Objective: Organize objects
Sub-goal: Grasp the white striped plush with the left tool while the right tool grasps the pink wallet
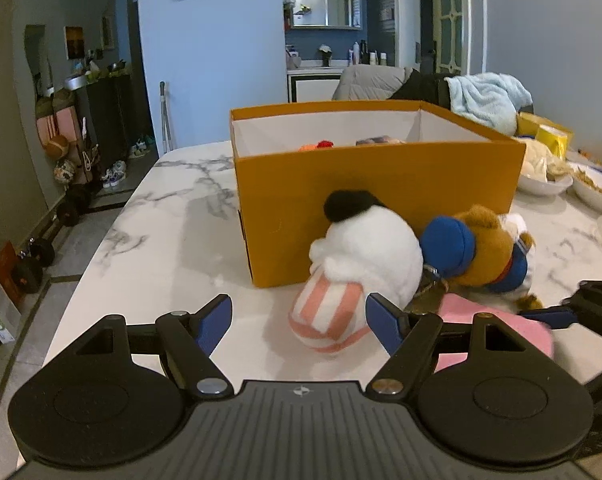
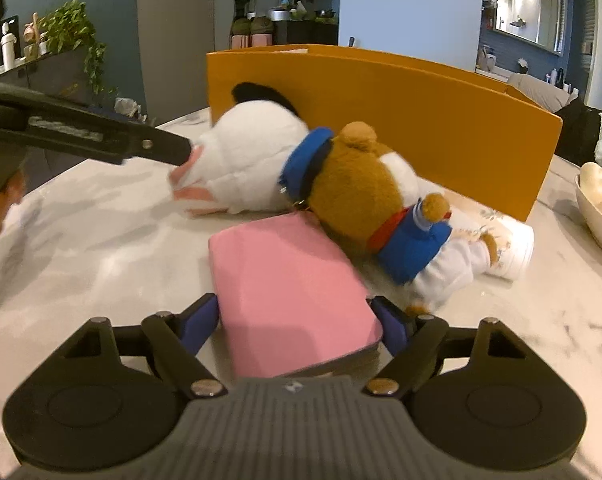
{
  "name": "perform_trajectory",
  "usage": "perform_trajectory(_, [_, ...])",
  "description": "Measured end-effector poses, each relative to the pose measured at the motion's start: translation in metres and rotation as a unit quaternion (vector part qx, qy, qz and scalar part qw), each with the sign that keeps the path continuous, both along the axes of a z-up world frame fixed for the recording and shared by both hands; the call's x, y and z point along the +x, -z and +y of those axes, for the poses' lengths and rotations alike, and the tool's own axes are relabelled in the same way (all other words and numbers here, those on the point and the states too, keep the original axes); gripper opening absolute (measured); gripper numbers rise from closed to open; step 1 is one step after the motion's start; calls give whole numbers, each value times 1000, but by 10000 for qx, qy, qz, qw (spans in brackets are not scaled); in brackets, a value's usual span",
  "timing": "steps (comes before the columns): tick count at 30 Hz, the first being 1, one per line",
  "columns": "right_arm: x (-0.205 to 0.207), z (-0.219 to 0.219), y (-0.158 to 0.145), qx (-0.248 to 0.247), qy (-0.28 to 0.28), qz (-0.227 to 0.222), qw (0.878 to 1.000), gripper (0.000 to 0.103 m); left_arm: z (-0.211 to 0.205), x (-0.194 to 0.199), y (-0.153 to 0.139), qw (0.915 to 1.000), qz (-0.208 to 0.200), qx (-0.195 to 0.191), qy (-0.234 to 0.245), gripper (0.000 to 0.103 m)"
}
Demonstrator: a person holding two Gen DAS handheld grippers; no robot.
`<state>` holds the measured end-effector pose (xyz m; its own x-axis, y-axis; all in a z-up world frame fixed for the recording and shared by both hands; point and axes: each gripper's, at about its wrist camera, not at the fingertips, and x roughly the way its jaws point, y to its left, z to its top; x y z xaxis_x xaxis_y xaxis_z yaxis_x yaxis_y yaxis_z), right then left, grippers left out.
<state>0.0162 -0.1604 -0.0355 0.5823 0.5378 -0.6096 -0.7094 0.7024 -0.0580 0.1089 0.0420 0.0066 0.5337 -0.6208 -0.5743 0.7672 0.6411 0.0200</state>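
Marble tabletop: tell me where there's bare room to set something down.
Free: the marble table left of the orange box, out to its edge. Crowded: the box's front, where the white plush, brown bear and pink case bunch together, and the right end with the bowls.

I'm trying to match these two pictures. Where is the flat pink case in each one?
Left wrist view: the pink case sits at lower right, partly hidden behind the left gripper's frame.
Right wrist view: it lies at lower centre, between the right gripper's fingers.
Shared landmark: the orange box behind the plush toys.
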Motion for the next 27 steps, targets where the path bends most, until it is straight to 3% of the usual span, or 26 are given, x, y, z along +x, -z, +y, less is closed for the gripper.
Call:
perform_trajectory(7, [-24,-23,2,139,291,-46,9995,85,-29,0,1,9980,-326,204,507,88])
perform_trajectory(13, [-27,-33,3,176,357,-32,9992,86,-69,12,12,9913,-202,485,1208,93])
perform_trajectory(18, [-28,-32,4,157,338,-48,9993,86,-76,8,20,9899,-404,564,1240,90])
perform_trajectory(27, [-29,-33,2,138,385,-62,9991,87,-33,-19,20,9951,-437,681,572,91])
